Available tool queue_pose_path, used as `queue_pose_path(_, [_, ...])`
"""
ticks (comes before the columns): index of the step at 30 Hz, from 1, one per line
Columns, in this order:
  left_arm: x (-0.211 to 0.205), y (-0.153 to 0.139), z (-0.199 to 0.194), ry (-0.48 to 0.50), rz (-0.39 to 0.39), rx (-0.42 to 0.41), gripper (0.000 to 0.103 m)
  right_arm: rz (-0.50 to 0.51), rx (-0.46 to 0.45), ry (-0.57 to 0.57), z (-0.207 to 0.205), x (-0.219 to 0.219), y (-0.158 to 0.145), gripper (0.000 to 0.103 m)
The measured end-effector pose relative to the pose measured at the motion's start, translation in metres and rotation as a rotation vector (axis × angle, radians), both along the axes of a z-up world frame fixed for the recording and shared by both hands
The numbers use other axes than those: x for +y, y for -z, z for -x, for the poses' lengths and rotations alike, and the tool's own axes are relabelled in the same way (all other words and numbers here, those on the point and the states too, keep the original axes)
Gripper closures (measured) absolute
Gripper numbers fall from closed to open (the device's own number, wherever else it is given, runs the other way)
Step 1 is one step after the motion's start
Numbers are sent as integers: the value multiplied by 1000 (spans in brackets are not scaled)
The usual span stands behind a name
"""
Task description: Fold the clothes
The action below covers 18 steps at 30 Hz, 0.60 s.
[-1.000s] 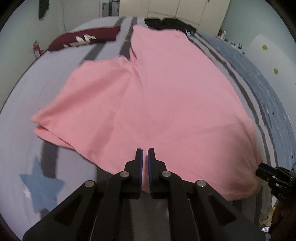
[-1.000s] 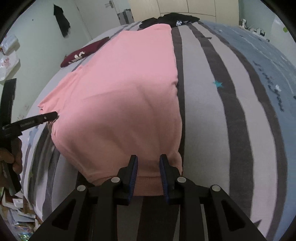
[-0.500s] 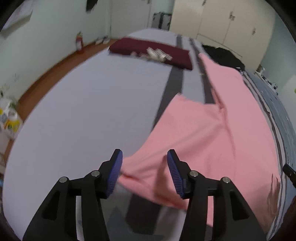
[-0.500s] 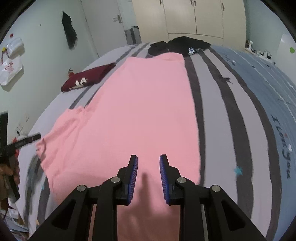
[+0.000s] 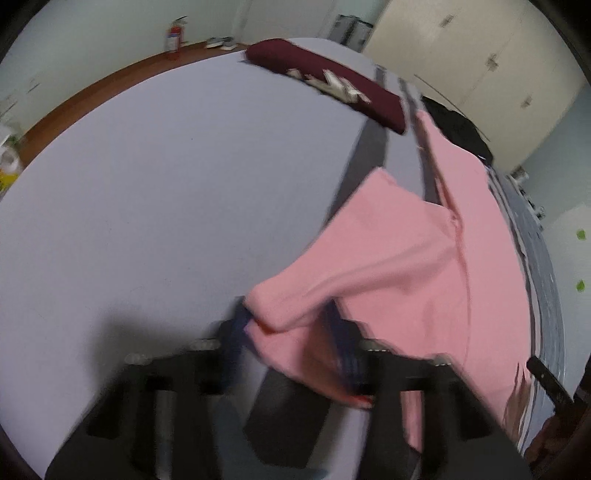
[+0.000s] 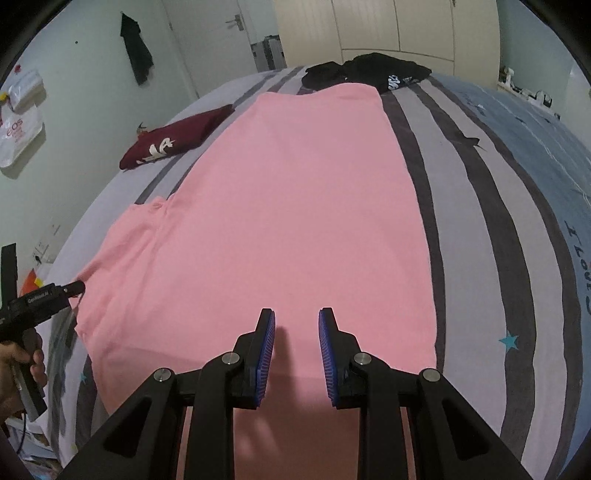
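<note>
A pink shirt (image 6: 295, 206) lies spread lengthwise down the bed (image 6: 480, 240), its far hem almost meeting a heap of black clothes (image 6: 369, 72) at the far end. To the right of its straight right edge the striped cover runs bare, grey and dark bands and then a blue strip with stars and lettering. On the left side a sleeve (image 5: 369, 251) sticks out toward a wide stretch of plain lilac sheet (image 5: 166, 192). Farther along that left side sits a folded maroon garment (image 6: 173, 142) with white print, apart from the pink cloth. Beyond the bed's left edge is wooden floor (image 5: 92, 96), a red fire extinguisher (image 5: 173, 35) against the wall, and cream wardrobe doors (image 6: 369, 26) at the far wall.

The left tongs (image 5: 291, 343) are blurred by motion; the jaws stand apart, with the rolled end of the sleeve lying between them, the cloth against the blue pads (image 5: 347, 358). I cannot make out a firm pinch. From the other side their black tip meets the sleeve's outer edge.

The right tongs (image 6: 296, 338) hover over the near part of the shirt, on its midline, jaws parted with a clear gap, holding nothing, their shadow falling on the cloth below.
</note>
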<state>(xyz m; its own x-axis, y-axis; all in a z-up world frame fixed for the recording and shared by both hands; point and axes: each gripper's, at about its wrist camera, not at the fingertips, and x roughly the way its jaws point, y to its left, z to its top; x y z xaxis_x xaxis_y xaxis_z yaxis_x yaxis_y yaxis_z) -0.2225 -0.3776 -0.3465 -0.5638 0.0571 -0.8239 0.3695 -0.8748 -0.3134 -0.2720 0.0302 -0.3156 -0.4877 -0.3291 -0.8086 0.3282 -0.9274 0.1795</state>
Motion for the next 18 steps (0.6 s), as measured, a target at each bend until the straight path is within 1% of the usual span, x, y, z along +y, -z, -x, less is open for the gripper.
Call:
queue_pose_path(4, [6,-14,4,2,54,16,96,7,7,4,3,7,-4,81])
queue_pose_path(6, [12,-29,4,7,94,41,96,14,15,2,4,13,-7,81])
queue_pose_path(10, [37,-61,4,37,113,105,96,25,29,0,7,27,-14,81])
queue_pose_path(12, [65,-82,6,86,140,151,96,30,32,2,8,36,-18,81])
queue_pose_path(14, [95,-96,14,137,136,184,96,37,34,4,10,45,-22,81])
queue_pose_path(17, [160,-115,17,257,114,224,96,39,36,-2,10,58,-28,81])
queue_pose_path(18, [186,-115,19,309,101,215,96,40,37,-3,10,63,-30,81])
